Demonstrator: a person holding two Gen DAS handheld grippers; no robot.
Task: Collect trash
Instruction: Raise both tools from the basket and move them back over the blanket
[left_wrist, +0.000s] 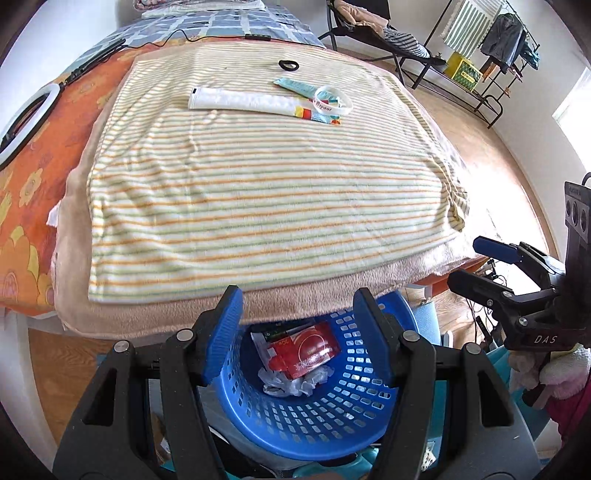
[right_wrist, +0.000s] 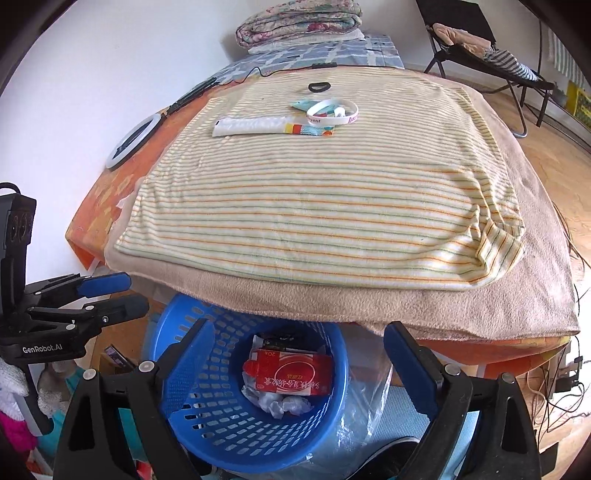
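I can read "DAS" in pale letters on the black body of the right gripper (left_wrist: 476, 258), off to my right in the left wrist view. On the left gripper (right_wrist: 114, 291), the right wrist view shows "GenRobot.AI". The white wristband (left_wrist: 332, 99) reads "Bryant". The red packet (right_wrist: 291, 373) in the blue basket (right_wrist: 207, 417) shows "20"; its other print I can't make out.

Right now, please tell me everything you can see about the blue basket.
The blue basket is round, plastic-looking, with walls pierced by rows of small rectangular holes. It stands upright below the bed's front edge, partly under the overhanging beige blanket. Inside lie a red packet and crumpled white paper. Neither claw touches it.
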